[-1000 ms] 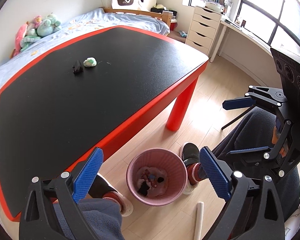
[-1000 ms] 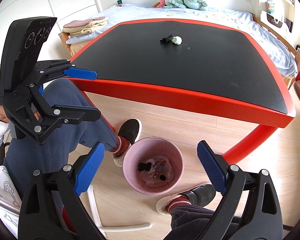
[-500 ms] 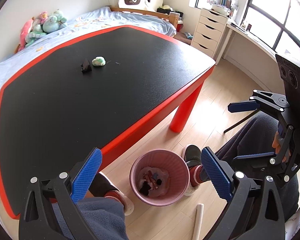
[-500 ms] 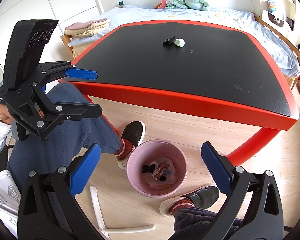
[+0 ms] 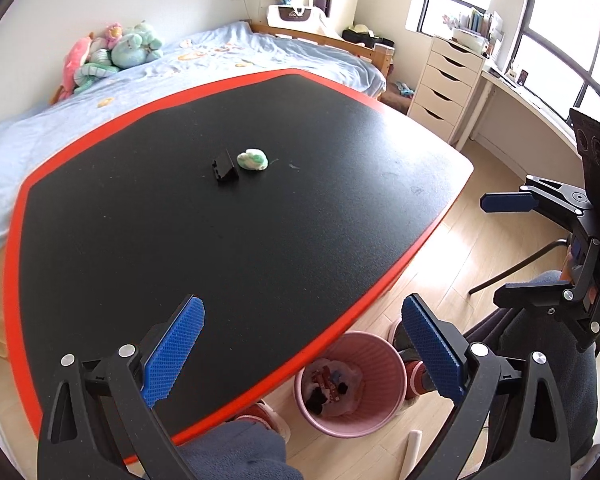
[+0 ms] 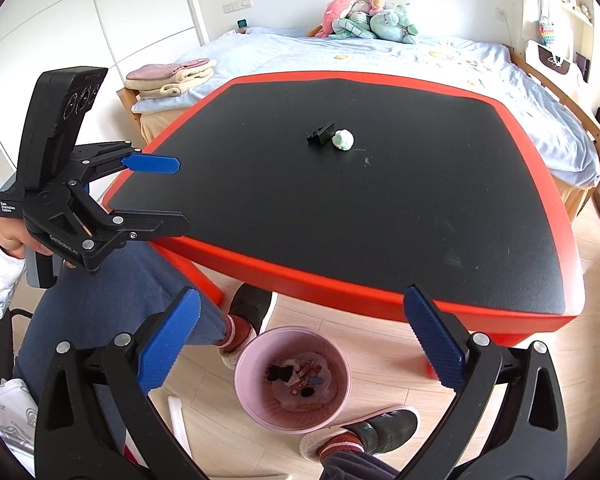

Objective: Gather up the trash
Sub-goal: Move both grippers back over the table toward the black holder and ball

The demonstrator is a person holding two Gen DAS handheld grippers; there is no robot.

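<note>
Left wrist view: left gripper [image 5: 300,354] spread and empty, right gripper [image 6: 300,344] likewise, pink bin [image 6: 293,379] on floor below table [image 5: 400,184] edge; advised: reach mid-table, straddle crumpled wad [image 5: 253,160] beside black clip [image 5: 224,169], pinch squarely.

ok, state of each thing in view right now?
left tongs: open, empty
right tongs: open, empty
bin: upright on floor, trash inside
crumpled wad: on table, untouched
black piece: on table, beside the wad
table: holds only those two
</note>
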